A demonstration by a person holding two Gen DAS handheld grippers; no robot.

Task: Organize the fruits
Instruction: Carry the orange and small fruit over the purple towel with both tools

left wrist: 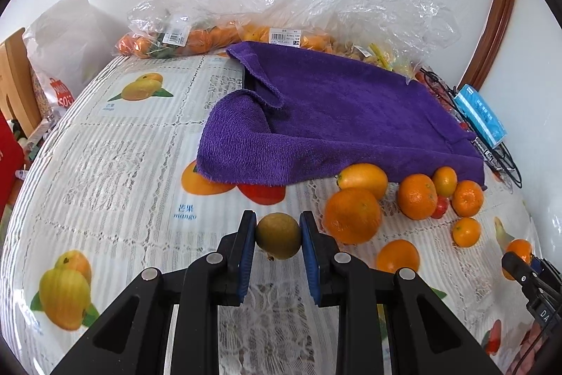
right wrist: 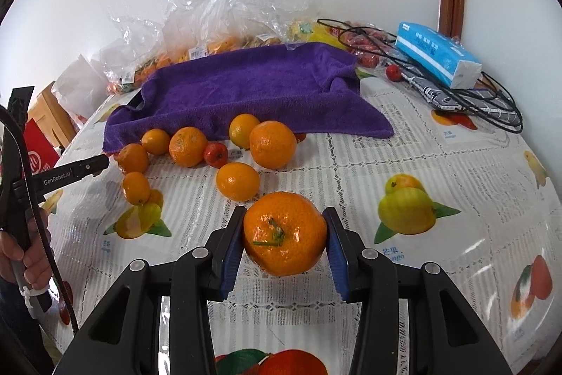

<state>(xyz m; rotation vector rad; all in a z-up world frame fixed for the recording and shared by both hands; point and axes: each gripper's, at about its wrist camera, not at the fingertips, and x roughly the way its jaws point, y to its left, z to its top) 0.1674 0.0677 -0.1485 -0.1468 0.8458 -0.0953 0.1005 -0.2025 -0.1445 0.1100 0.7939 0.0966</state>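
Note:
In the left wrist view my left gripper [left wrist: 277, 234] is shut on a small round brown-green fruit [left wrist: 278, 236], held just above the tablecloth. My right gripper [right wrist: 285, 236] is shut on a mandarin [right wrist: 285, 233] with a green stem, its blue pads pressing both sides. Several loose oranges and mandarins [right wrist: 272, 144] and a small red fruit [right wrist: 216, 154] lie along the front edge of a purple towel [right wrist: 253, 86]. The same cluster of oranges [left wrist: 352, 215] sits right of my left gripper. The left gripper [right wrist: 100, 164] also shows from the side, at the left edge of the right wrist view.
Clear plastic bags of oranges [left wrist: 217, 37] lie behind the towel by the white wall. A blue tissue pack [right wrist: 435, 53], black cables [right wrist: 484, 104] and a phone sit at the table's right. The fruit-print tablecloth [left wrist: 116, 164] spreads left of the towel. A hand [right wrist: 31, 255] holds the left gripper.

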